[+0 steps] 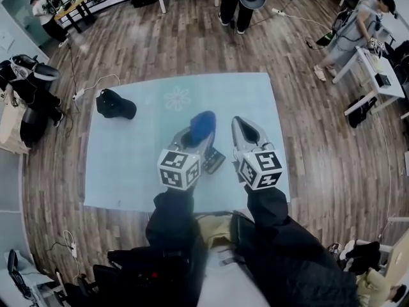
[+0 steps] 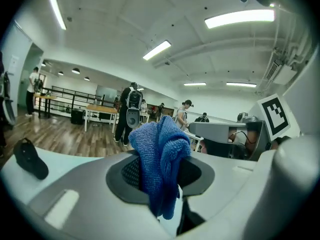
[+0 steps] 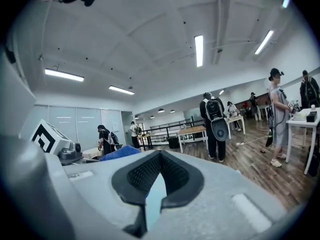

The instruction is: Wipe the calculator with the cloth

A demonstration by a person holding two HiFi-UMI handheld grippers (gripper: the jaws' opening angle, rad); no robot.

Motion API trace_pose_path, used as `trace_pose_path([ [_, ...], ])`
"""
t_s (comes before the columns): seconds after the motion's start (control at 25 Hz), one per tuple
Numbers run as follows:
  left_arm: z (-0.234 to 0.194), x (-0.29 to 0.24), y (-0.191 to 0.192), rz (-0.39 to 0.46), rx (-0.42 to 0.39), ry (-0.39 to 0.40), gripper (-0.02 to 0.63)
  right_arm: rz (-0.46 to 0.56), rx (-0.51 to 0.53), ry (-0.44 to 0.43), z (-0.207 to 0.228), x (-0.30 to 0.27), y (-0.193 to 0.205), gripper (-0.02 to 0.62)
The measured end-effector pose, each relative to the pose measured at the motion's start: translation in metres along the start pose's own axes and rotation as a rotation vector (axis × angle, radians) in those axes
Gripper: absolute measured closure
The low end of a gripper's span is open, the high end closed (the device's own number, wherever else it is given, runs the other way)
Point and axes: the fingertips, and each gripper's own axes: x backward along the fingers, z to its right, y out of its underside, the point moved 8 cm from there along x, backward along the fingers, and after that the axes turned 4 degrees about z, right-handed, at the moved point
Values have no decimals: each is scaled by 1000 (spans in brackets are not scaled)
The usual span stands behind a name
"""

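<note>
A blue cloth [image 1: 203, 125] is bunched between the jaws of my left gripper [image 1: 190, 136], which is shut on it. In the left gripper view the cloth [image 2: 159, 156] sticks up and hangs down between the dark pads [image 2: 127, 171]. A dark calculator [image 1: 215, 161] lies on the light blue mat [image 1: 134, 165], partly hidden under the left gripper. To its right, my right gripper [image 1: 245, 133] is held over the mat. Its jaws [image 3: 159, 159] meet at the tips with nothing in them. The cloth [image 3: 120, 153] shows at the left in the right gripper view.
A black cap [image 1: 115, 105] lies on the mat's far left part. Wooden floor surrounds the mat. People stand beyond its far edge [image 1: 236, 5] and at a white table [image 1: 383, 75] on the right. Bags and cables lie at the left.
</note>
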Motion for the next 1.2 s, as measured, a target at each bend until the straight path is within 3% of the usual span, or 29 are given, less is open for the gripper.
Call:
trace_pose_path([
  [0.44,2,26,-66,221,-78,-100,480,113,90,-43,-27,-3,-48,597],
  [1.2,6,31,-96,309,-191,-152,480,182,161,-32,-31,-8,-76,597],
])
